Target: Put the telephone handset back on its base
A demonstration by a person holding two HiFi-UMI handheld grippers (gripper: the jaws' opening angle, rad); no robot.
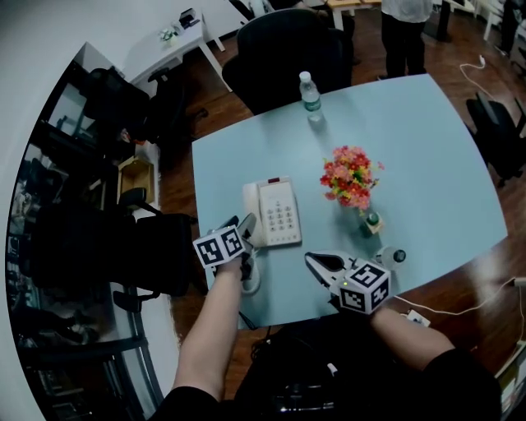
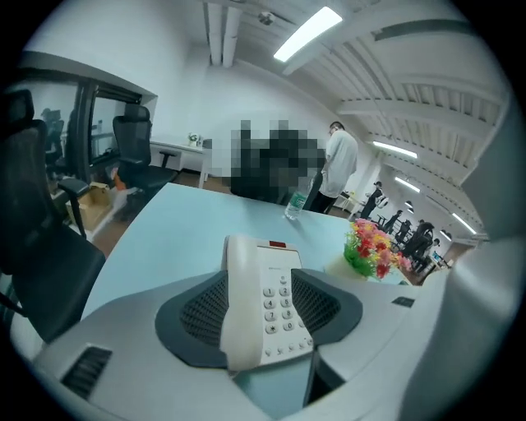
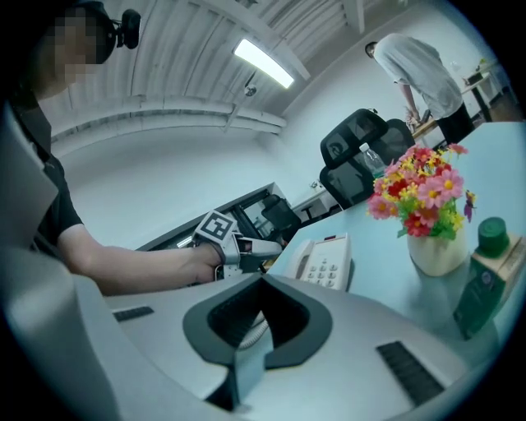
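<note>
A white telephone (image 1: 279, 212) lies on the light blue table (image 1: 411, 164). Its handset (image 1: 251, 212) rests along the left side of the base. My left gripper (image 1: 245, 226) is at the handset's near end with its jaws wide open; the pads do not press on it. In the left gripper view the handset (image 2: 240, 304) and the keypad (image 2: 279, 306) show between the open jaws of the left gripper (image 2: 267, 333). My right gripper (image 1: 313, 261) hovers near the table's front edge, jaws together and holding nothing. The coiled cord (image 1: 251, 278) hangs below the left gripper.
A vase of pink and red flowers (image 1: 351, 177) stands right of the phone, with a small green-capped carton (image 1: 373, 220) and a small round object (image 1: 396, 256) near it. A water bottle (image 1: 310, 92) stands at the far edge, before a black chair (image 1: 283, 49). A person (image 1: 407, 25) stands beyond.
</note>
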